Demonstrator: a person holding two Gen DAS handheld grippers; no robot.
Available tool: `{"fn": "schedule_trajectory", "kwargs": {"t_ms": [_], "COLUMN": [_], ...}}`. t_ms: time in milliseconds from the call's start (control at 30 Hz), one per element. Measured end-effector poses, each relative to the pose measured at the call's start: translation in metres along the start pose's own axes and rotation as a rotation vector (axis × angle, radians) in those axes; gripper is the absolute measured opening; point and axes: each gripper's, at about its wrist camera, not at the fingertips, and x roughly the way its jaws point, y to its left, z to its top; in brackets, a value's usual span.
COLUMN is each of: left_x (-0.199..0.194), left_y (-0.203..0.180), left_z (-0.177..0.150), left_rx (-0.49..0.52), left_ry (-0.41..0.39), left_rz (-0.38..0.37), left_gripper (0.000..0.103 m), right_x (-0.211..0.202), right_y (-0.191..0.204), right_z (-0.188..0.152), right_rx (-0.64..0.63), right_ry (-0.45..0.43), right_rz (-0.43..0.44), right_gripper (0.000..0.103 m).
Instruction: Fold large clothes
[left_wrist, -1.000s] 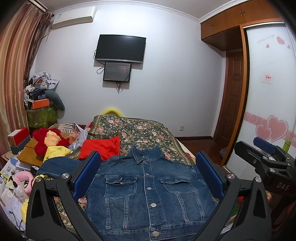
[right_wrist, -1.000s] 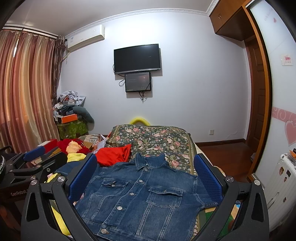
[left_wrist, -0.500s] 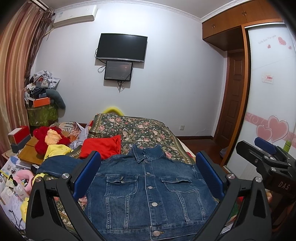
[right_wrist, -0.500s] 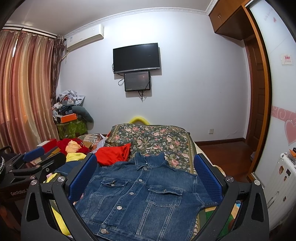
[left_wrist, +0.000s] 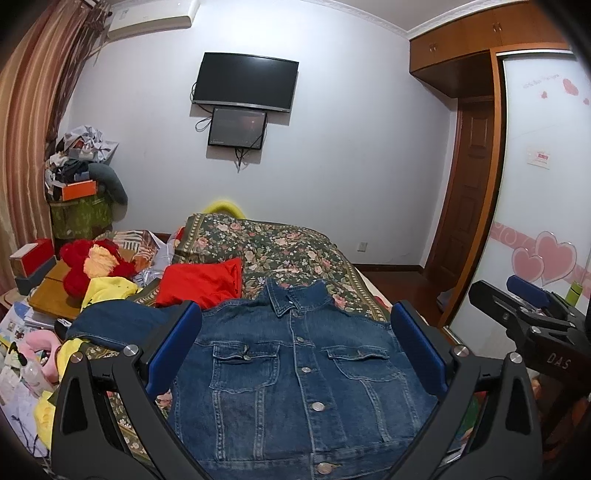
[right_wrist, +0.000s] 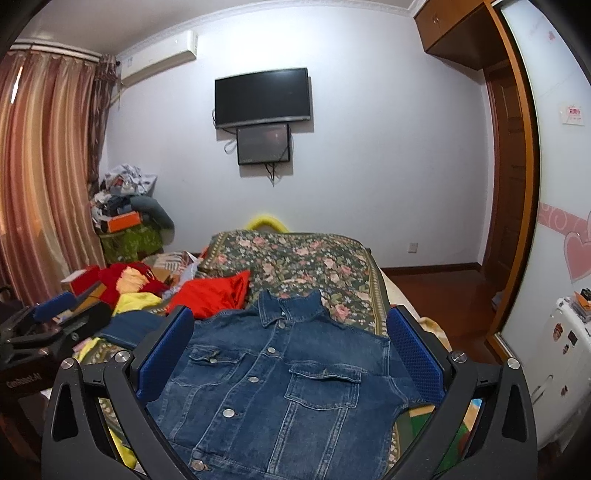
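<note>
Change since earlier frames: almost nothing is moved; both cameras are shifted only slightly, and the jacket is left lying as before.
Denim jacket (left_wrist: 299, 373): spread flat, front up and buttoned, on the near end of the bed, collar pointed away toward the far wall; one sleeve is stretched out to the left.
Left gripper (left_wrist: 295, 354): held above the jacket with its blue pads spread wide; nothing is gripped.
Right gripper (right_wrist: 290, 350): held likewise over the jacket, its pads set wide apart and empty.
Floral bedspread (left_wrist: 280, 247): laid under the jacket and seen beyond the collar.
Red garment (left_wrist: 201, 282): left just beyond the jacket's left shoulder.
Wall television (right_wrist: 262, 96): mounted on the far wall.
</note>
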Motion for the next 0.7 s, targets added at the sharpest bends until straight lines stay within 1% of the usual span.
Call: {"fn": "schedule_trajectory", "kwargs": {"t_ms": [200, 267, 467, 533, 600, 700], "left_x": [0.029, 0.04, 0.082, 0.096, 0.11, 0.132], "left_y": [0.039, 0.054, 0.123, 0.145, 0.167, 0.201], "left_z": [0.005, 0.007, 0.015, 0.015, 0.013, 0.003], "left_rx": [-0.044, -0.058, -0.128, -0.136, -0.136, -0.113], "left_ry": [0.038, 0.049, 0.085, 0.102, 0.121, 0.161], "left_rz": [0.007, 0.023, 0.118, 0.132, 0.162, 0.252], "left_gripper": [0.103, 0.103, 0.103, 0.103, 0.103, 0.103], "right_x": [0.039, 0.054, 0.104, 0.12, 0.136, 0.164], "right_y": [0.008, 0.012, 0.024, 0.027, 0.029, 0.031], "right_z": [0.0, 0.001, 0.004, 0.003, 0.002, -0.003], "right_rx": [-0.023, -0.043, -0.086, -0.087, -0.079, -0.063], "right_ry": [0.084, 0.11, 0.175, 0.197, 0.221, 0.282], "right_rz": [-0.03, -0.04, -0.038, -0.022, 0.001, 0.02], "right_gripper": [0.103, 0.103, 0.103, 0.103, 0.103, 0.103]}}
